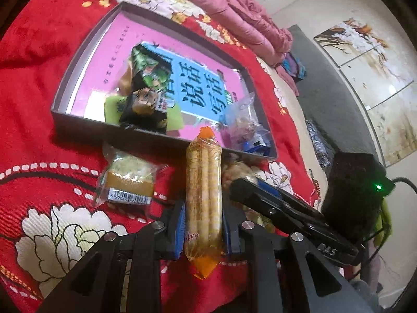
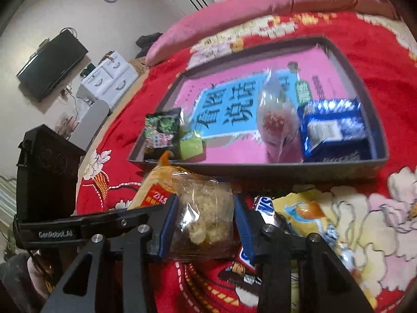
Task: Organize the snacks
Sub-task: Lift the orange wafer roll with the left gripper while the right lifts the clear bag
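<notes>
blue packet [image 2: 332,130] blurred, barcode [image 1: 129,198] digits illegible

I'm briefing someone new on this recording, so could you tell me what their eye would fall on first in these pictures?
Probably the grey tray with its bright pink and blue lining, lying on the red floral blanket and already holding several snack packets. Next, each gripper grips a snack just in front of the tray: the left gripper is clamped on a long orange-ended wafer roll pack, and the right gripper on a clear bag of puffed snack.

Bed under red floral blanket [image 1: 39,83], pink quilt [image 1: 242,13] bunched behind. Floral glossy wall tiles [image 1: 370,73]. Black TV [image 2: 52,65] wall-mounted above white drawer cabinet [image 2: 109,78].
</notes>
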